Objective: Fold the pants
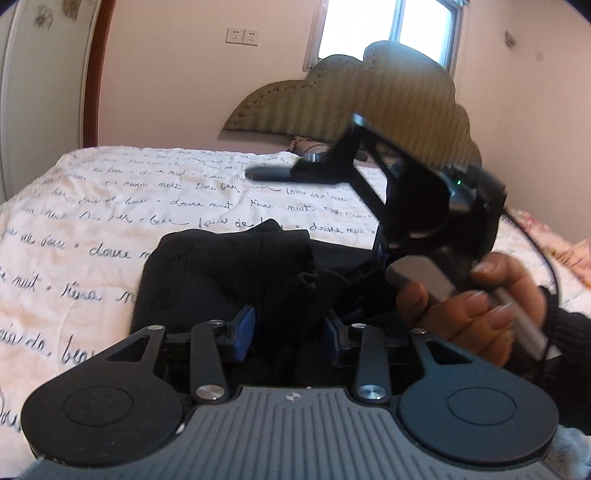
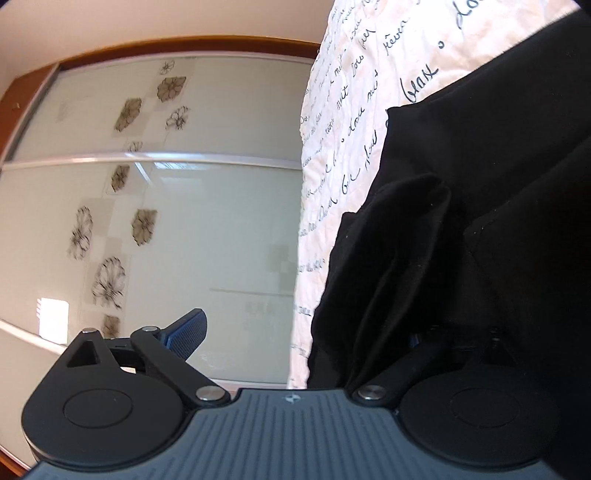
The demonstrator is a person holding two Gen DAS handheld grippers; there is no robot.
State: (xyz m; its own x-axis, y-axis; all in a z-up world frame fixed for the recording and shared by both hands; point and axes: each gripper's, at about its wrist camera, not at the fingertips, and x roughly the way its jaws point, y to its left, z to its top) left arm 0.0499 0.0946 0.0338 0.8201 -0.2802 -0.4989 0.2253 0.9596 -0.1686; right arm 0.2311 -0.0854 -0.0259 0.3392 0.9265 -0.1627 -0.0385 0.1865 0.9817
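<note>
Black pants [image 1: 221, 273] lie bunched in a partly folded heap on a white quilt with script print [image 1: 110, 206]. My left gripper [image 1: 287, 332] sits low at the near edge of the heap. Its blue pads [image 1: 243, 328] stand apart with a loose fold of black cloth between them, not pinched. A hand [image 1: 480, 310] holds my right gripper [image 1: 306, 162] above the heap's right side, rolled onto its side. In the right wrist view the right gripper [image 2: 303, 336] is wide open. One blue pad [image 2: 186, 334] is bare and the other finger is hidden behind the pants [image 2: 480, 184].
A padded headboard [image 1: 332, 99] and a bright window [image 1: 388, 29] stand beyond the bed. Sliding wardrobe doors with flower prints [image 2: 184, 221] run beside the bed's edge [image 2: 306, 258]. Bare quilt stretches left of and behind the pants. A cable trails from the right gripper.
</note>
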